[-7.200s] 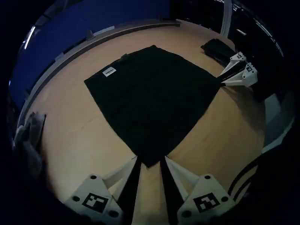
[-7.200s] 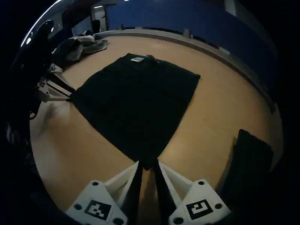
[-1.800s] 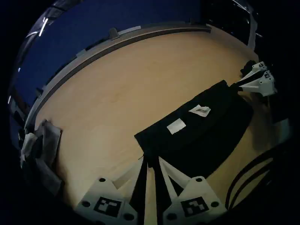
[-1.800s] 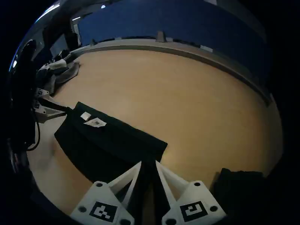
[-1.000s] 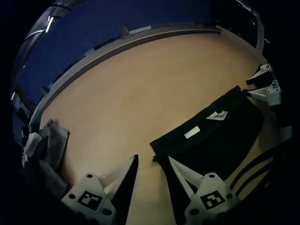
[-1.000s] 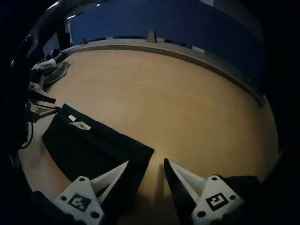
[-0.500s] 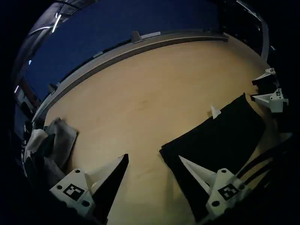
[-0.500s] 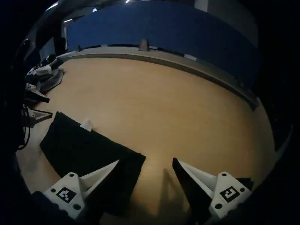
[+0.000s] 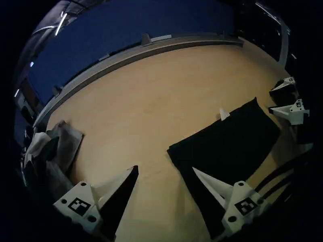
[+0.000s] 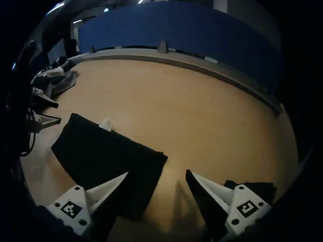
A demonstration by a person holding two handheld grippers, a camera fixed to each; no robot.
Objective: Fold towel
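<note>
The black towel (image 9: 224,139) lies folded flat as a rectangle on the wooden table (image 9: 153,101). The left gripper (image 9: 164,168) and right gripper (image 10: 157,172) stand spread wide, grasping nothing. One fold appears complete. The next move probably calls for pinching two corners of a short end. A white tag (image 9: 223,114) protrudes at the far edge, and its print is illegible.

You have a pale wooden bench (image 9: 153,101) before you, with a grey rail (image 9: 121,54) along its far edge and a blue partition (image 9: 133,20) behind. Grey cloths (image 9: 56,141) are heaped at one end. In the right gripper view a dark folded cloth (image 10: 262,186) lies near the bench's edge.
</note>
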